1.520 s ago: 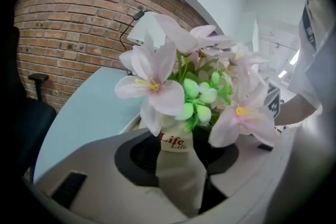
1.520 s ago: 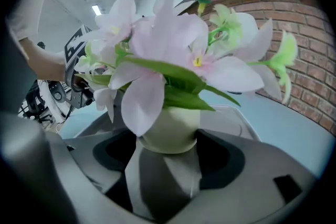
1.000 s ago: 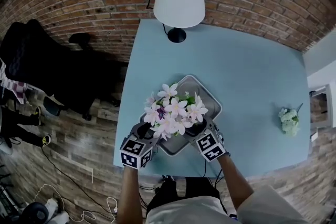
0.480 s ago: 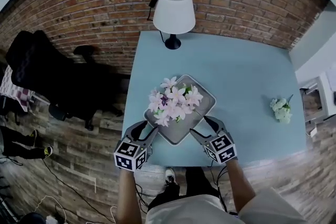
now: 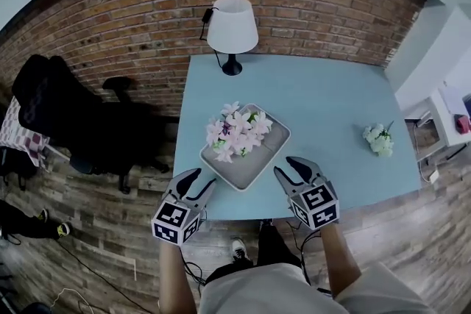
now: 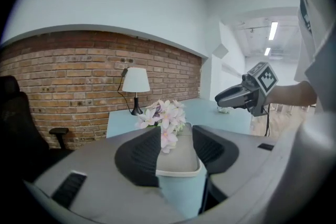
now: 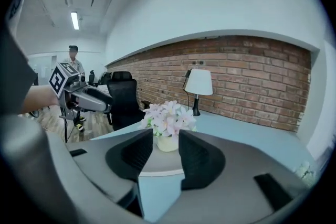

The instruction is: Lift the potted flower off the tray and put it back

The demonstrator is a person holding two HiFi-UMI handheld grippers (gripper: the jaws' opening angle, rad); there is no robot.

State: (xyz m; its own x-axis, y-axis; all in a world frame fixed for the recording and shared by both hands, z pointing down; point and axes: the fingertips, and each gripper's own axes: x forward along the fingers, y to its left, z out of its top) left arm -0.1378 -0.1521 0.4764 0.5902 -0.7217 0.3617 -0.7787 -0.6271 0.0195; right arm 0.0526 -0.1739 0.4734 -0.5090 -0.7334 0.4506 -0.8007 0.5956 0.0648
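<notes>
Pink-blossomed, the potted flower (image 5: 237,130) is being shown in the head view sitting on the tray (image 5: 249,167), ahead of the left gripper (image 5: 197,182) and the right gripper (image 5: 296,167). In the left gripper view, the 2 jaws are being held well apart, empty, with the flower beyond them. In the right gripper view, the jaws are being closed on nothing, with the flower beyond their gap.

One potted flower (image 5: 237,130), one tray (image 5: 235,176), one lamp (image 5: 232,26), one small posy (image 5: 377,139), one table (image 5: 331,103), and seemingly one dark chair (image 5: 66,121).

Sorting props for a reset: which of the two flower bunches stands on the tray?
The pink potted flower, standing on the grey tray at the table's middle; the small white bunch lies on bare tabletop near the right edge.
</notes>
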